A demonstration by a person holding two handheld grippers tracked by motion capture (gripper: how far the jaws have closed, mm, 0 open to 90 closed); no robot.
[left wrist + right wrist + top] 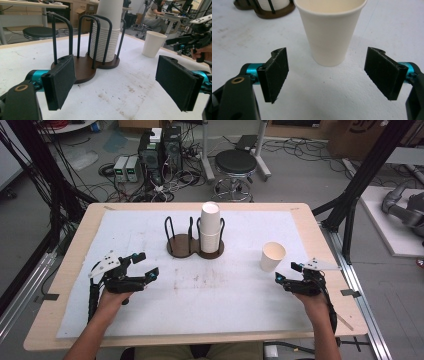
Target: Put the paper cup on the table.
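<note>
The right gripper (325, 75) stands with jaws wide, nothing between them. Just beyond, at twelve o'clock, sits the cup (330, 30): plain white paper, upright, empty, alone on the mat (150, 295). The left gripper (142, 265) gapes open too, well apart, facing the rack (192, 245).

One loose paper cup (272, 256) stood at three o'clock on the table. One stack of paper cups (210, 226) filled one two-bay wooden cup holder (186, 246) at twelve o'clock. Two handheld grippers were present.
</note>
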